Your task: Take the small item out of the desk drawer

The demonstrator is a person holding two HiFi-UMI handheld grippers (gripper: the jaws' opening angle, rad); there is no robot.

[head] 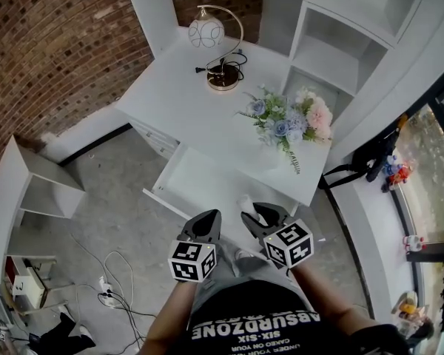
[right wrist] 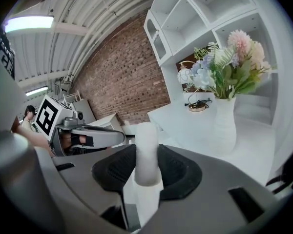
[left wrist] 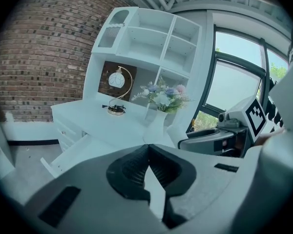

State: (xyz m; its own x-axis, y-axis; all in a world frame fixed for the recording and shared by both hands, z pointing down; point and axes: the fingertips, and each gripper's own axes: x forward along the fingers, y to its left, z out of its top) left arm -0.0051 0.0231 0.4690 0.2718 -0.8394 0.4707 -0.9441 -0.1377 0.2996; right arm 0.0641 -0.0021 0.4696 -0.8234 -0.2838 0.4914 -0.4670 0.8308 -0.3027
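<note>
A small white cylinder (right wrist: 147, 150) stands upright between the pads of my right gripper (right wrist: 147, 168), which is shut on it. In the head view the same white item (head: 246, 203) pokes out ahead of the right gripper (head: 257, 217), held near the front edge of the white desk (head: 185, 102). The desk drawer (head: 186, 177) is pulled out, and its white inside looks bare. My left gripper (head: 204, 226) hovers beside the right one over the drawer's front. Its jaws (left wrist: 146, 165) meet at the tips with nothing between them.
A round-shaded lamp (head: 216, 44) and a vase of flowers (head: 290, 123) stand on the desk. White shelves (head: 333, 43) rise at the desk's right. A low white cabinet (head: 31, 185) and loose cables (head: 112, 274) are on the floor at left.
</note>
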